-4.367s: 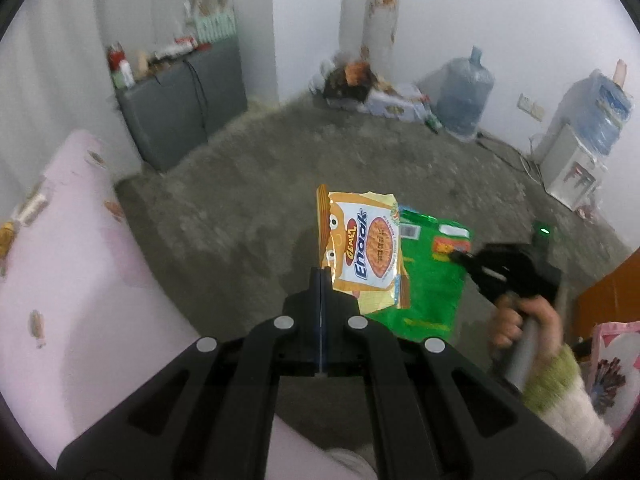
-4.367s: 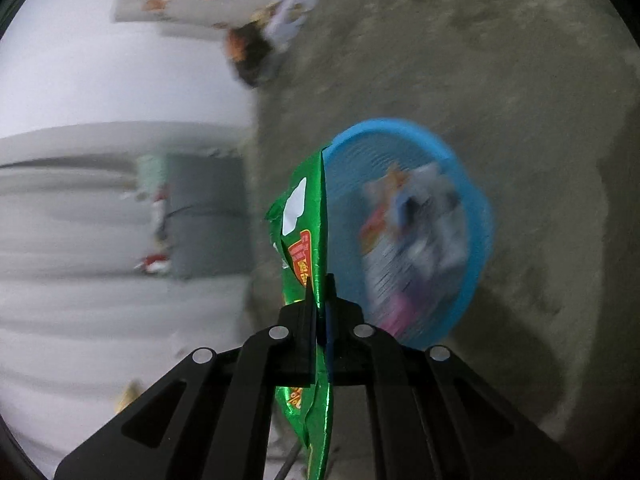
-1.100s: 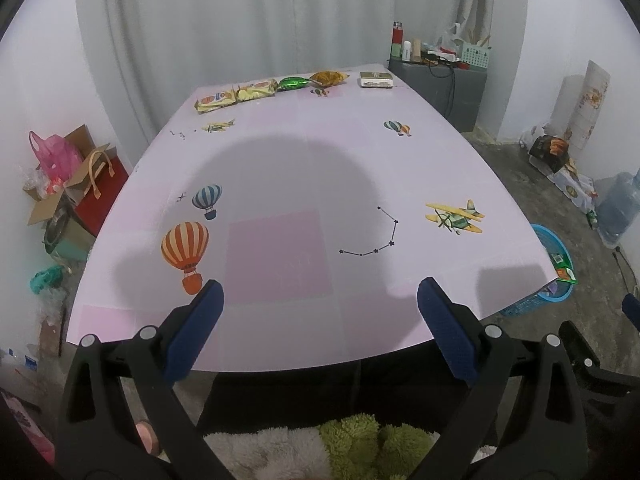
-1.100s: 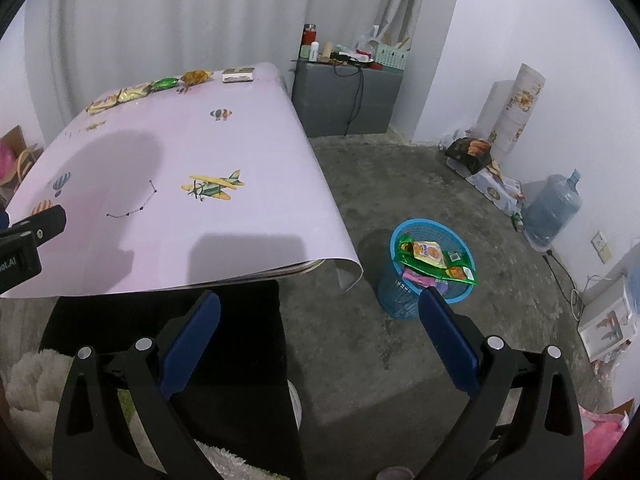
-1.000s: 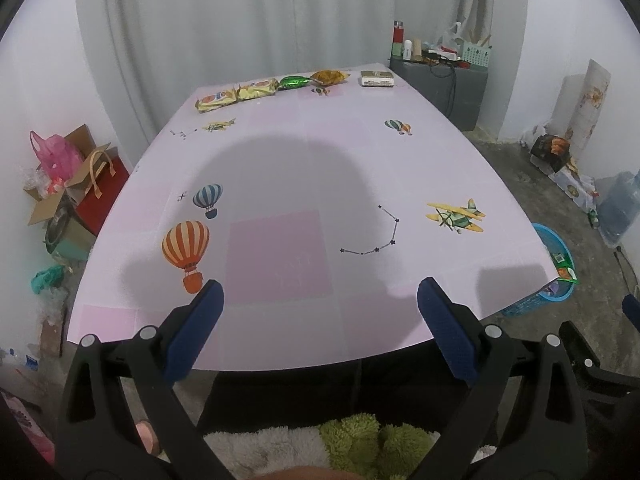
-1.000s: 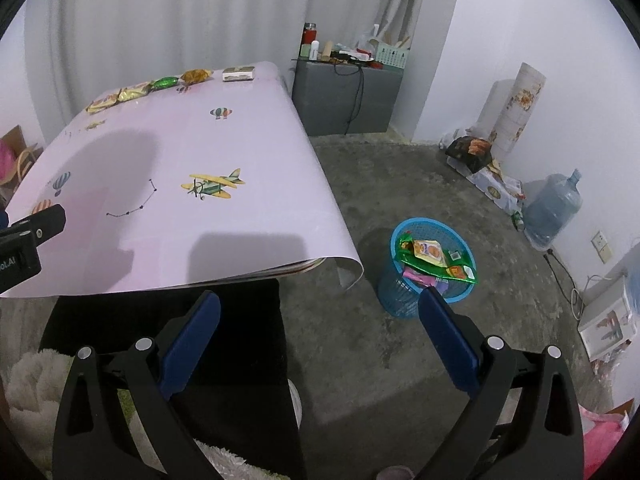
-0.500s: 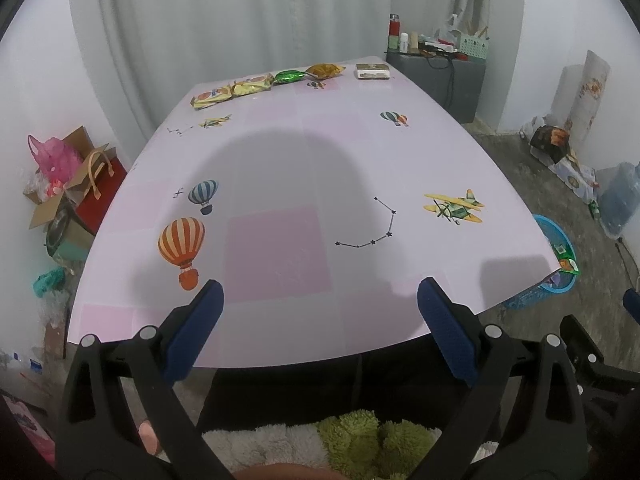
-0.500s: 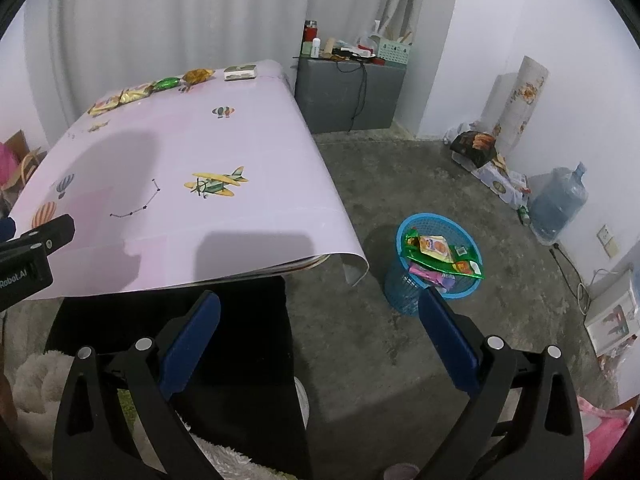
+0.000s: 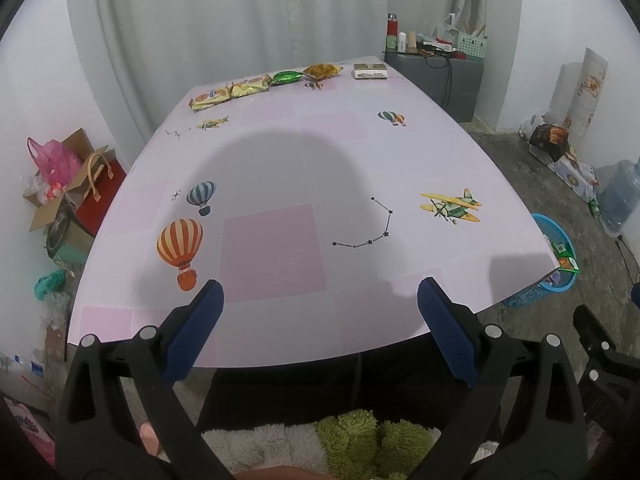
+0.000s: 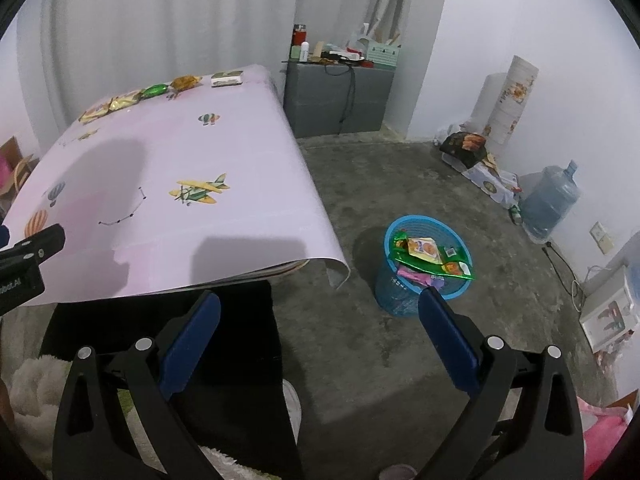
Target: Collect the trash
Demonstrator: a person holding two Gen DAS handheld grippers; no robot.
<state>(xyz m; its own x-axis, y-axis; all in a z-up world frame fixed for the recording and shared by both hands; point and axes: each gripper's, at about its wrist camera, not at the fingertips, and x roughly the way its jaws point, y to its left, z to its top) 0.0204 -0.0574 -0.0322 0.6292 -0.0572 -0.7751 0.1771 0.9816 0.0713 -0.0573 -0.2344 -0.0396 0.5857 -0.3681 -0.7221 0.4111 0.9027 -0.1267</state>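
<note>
A blue mesh trash basket (image 10: 404,300) stands on the concrete floor right of the table; a green wrapper (image 10: 432,266) and an orange snack packet (image 10: 424,249) lie on top in it. It also shows in the left wrist view (image 9: 554,236). Several snack wrappers (image 9: 228,94) lie in a row at the far edge of the pink table (image 9: 304,152). My left gripper (image 9: 320,332) is open and empty, held over the table's near edge. My right gripper (image 10: 320,334) is open and empty, above the floor near the table's right corner.
A white box (image 9: 370,71) lies at the table's far right corner. A grey cabinet (image 10: 340,96) with clutter stands behind. Water jugs (image 10: 550,200) and bags line the right wall. Boxes and a pink bag (image 9: 56,164) sit left of the table.
Since 4.4 s ago both grippers let go of the snack wrappers, which now lie in the basket, and opened. Over the last second both views drifted slightly; nothing else moved.
</note>
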